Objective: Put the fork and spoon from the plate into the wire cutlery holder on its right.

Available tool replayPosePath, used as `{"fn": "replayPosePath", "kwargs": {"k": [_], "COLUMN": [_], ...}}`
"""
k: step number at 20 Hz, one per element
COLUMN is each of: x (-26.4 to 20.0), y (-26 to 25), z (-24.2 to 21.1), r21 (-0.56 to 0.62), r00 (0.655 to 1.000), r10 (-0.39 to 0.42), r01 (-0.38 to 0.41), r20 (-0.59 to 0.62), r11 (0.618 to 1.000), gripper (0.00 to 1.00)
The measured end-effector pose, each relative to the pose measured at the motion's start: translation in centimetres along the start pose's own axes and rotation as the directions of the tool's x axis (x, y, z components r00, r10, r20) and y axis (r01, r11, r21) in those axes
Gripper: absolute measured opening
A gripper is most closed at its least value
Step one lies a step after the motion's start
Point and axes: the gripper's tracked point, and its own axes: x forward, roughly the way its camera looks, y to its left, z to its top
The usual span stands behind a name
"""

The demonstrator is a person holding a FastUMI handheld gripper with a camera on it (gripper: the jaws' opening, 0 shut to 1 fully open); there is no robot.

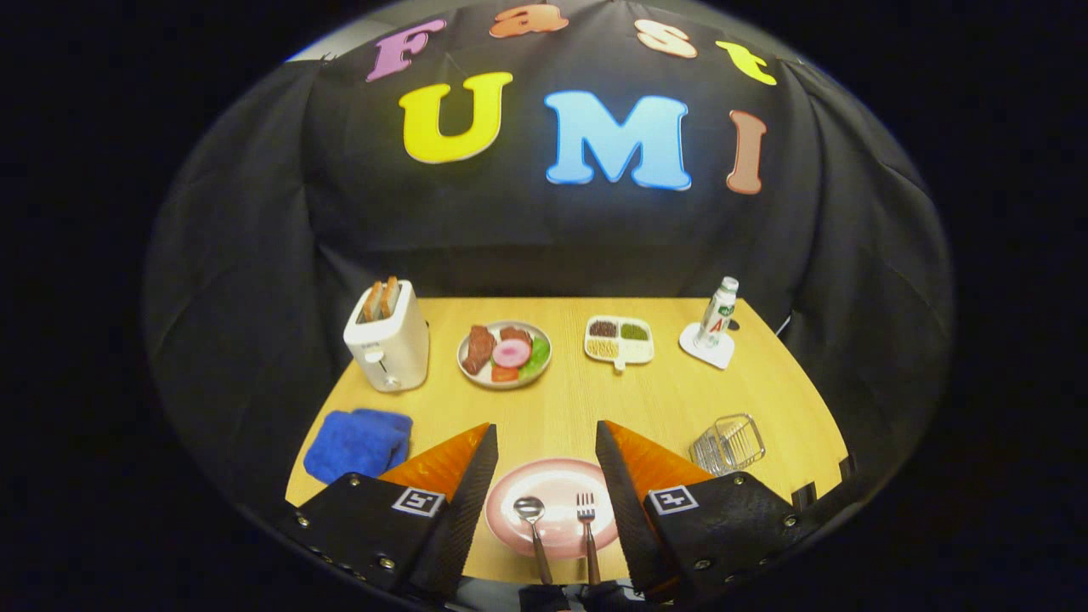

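Above plate (pixel 557 510), claw (pixel 546 442) wide, seemingly empty.

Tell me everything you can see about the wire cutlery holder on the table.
The wire cutlery holder is a small open basket of thin, shiny metal wire with a rounded rim, see-through all round. It looks empty and seems tipped over, its opening facing away. It rests on the wooden table, right of the pink plate, beyond the open gripper's right finger.

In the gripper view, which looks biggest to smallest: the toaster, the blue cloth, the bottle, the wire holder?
1. blue cloth and toaster: too alike to rank, and the cloth is nearer
2. wire holder
3. bottle, farthest away

The tongs are open over the pink plate.
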Motion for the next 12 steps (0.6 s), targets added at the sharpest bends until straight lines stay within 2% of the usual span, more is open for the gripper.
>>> {"fn": "replayPosePath", "kwargs": {"k": [2,4,12], "x": [0.8,1.5,2.7], "y": [-1.0,-1.4,-2.1], "z": [-3.9,-6.9,-15.7], "r21": [-0.031,-0.060,-0.092], "r00": [0.988,0.963,0.841], "r10": [-0.045,-0.062,-0.073], "r01": [0.041,0.048,0.027], "r20": [-0.146,-0.262,-0.537], "r11": [0.999,0.997,0.995], "gripper": [0.72,0.73,0.72]}}
